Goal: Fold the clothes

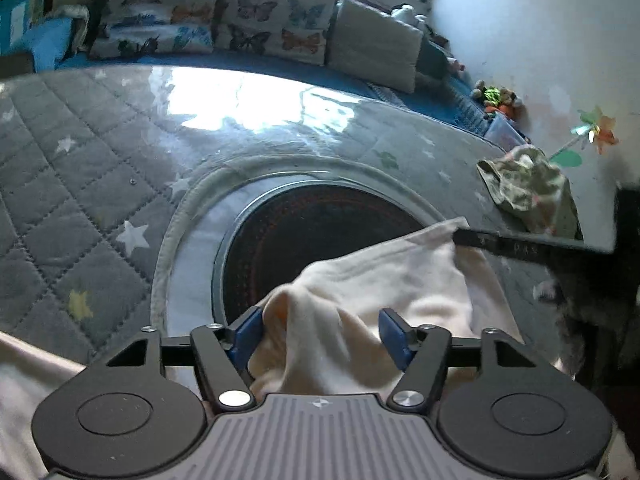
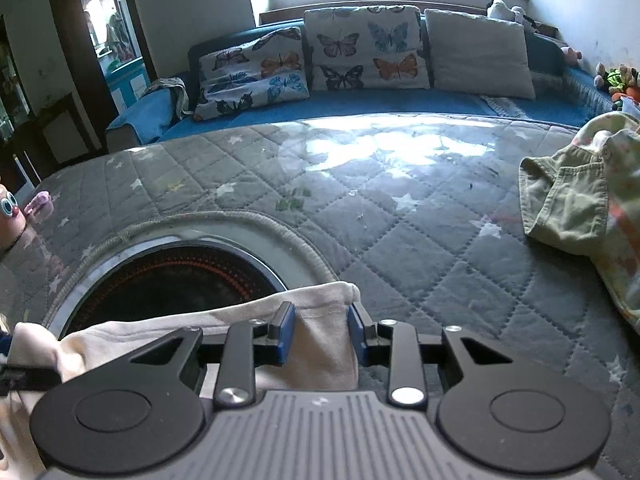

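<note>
A cream garment [image 1: 380, 272] is stretched between my two grippers above a grey quilted table cover [image 1: 80, 168]. In the left wrist view my left gripper [image 1: 320, 334] stands open, with a loose bunch of the cream cloth between its blue pads. One far corner of the cloth is pinched by a black finger [image 1: 520, 244] of the other gripper. In the right wrist view my right gripper [image 2: 320, 334] is shut on a hemmed corner of the cream garment [image 2: 312, 352], which fills the narrow gap between its pads. A green patterned garment [image 2: 568, 208] lies crumpled at the right.
A round dark recess with a metal rim [image 2: 180, 280] is set into the quilted cover [image 2: 420, 240], right under the cloth. A blue sofa with butterfly cushions [image 2: 360, 48] runs along the far side. A pink toy [image 2: 38, 202] sits at the left edge.
</note>
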A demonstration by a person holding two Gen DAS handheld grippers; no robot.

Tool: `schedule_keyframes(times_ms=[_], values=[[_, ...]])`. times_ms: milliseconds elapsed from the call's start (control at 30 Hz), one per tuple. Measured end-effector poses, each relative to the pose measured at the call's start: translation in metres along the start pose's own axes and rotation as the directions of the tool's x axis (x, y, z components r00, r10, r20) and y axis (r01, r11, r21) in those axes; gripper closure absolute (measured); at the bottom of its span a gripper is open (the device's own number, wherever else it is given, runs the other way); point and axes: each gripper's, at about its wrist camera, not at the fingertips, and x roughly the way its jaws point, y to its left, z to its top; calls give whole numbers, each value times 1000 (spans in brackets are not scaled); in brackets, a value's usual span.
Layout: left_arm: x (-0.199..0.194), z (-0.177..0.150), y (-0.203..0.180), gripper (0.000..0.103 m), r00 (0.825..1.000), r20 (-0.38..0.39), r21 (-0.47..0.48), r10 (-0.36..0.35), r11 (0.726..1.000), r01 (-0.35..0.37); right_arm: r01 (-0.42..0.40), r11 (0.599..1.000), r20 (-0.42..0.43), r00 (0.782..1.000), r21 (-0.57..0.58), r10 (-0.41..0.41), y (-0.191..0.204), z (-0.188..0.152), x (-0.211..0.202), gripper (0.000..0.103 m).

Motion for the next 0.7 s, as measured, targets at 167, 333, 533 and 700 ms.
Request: schedule_keyframes(times_ms=[167,333,533,700], values=[[8,20,12,68,1000,8,-71,-29,997,29,1,1000,-6,1000,-19,-1,3,0,3,98],[16,23,19,91,1000,-13,-90,-21,996,20,3,1000,26,1000,-26,-2,3,2,-6,100],[-12,31,24,93,994,111,-86,-23,996,33,-1,1000,103,995,-1,1,-2,12,-28,100],[-49,49,17,93,947,315,20,-57,998,53,-9,999,238,971,45,-2,-6,26,-53,100]])
